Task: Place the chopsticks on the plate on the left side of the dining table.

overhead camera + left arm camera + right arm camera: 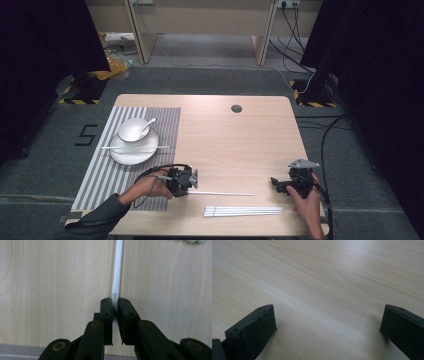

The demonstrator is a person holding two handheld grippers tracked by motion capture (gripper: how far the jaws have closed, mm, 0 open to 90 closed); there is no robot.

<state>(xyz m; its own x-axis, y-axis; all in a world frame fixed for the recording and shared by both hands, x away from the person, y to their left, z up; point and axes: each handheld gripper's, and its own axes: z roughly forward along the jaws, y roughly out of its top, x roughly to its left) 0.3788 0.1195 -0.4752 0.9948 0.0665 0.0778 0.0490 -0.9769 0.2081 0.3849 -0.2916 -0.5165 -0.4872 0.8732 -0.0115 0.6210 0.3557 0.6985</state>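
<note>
— On the striped placemat [107, 172], how far has the place setting got?

— Quite far, by the look of it. A white plate [131, 152] sits on the mat with a white bowl [132, 130] on it, and a spoon [149, 124] leans in the bowl. One thin white stick lies across the plate's near part; I take it for a single chopstick [135, 147], though it is too thin to be sure.

— And the one in hand?

— The left gripper [115, 312] has its jaws pressed together on the end of a white chopstick [117, 267]. From above, that chopstick [222, 193] lies level over the bare wood, pointing away from the left gripper [186, 181] toward the right side of the table [240, 140], just beside the mat's right edge. Whether it rests on the wood or is slightly lifted, I cannot tell.

— What about the other hand?

— The right gripper [327, 332] has its jaws spread wide over bare table, pinching nothing. From above the right gripper [280, 184] hovers near the table's right edge, well apart from the plate.

— So what is left?

— Judging from this, the held chopstick needs to go to the plate beside its mate. A bundle of white chopsticks [243, 211] lies near the front edge, untouched, between the two hands.
</note>
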